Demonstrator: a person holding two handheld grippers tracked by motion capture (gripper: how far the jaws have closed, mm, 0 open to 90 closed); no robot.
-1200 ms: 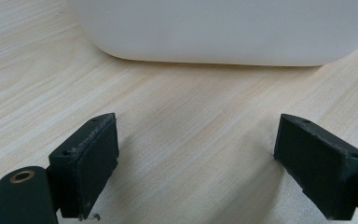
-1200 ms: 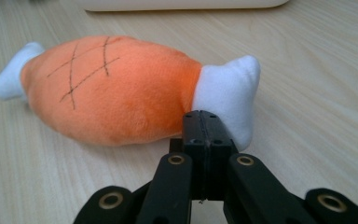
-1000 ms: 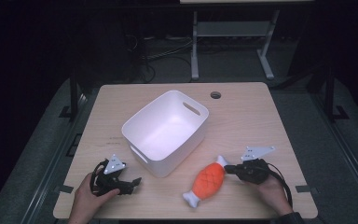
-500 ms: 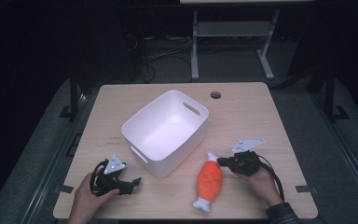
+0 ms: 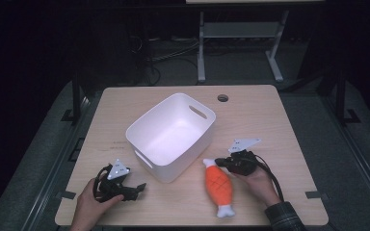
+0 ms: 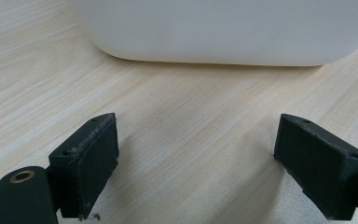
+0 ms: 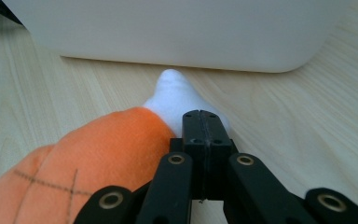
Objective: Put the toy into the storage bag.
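**Orange plush toy lies beside the white tub**

Orange and white, the plush toy (image 5: 220, 186) lies on the wooden table (image 5: 279, 120) at about five o'clock from the white tub (image 5: 171, 136), near its wall. The right gripper (image 5: 220, 162) touches the toy's white tip, jaws clenched together with nothing visibly between them. At seven o'clock from the tub, the left gripper (image 5: 137, 187) rests released, jaws spread.
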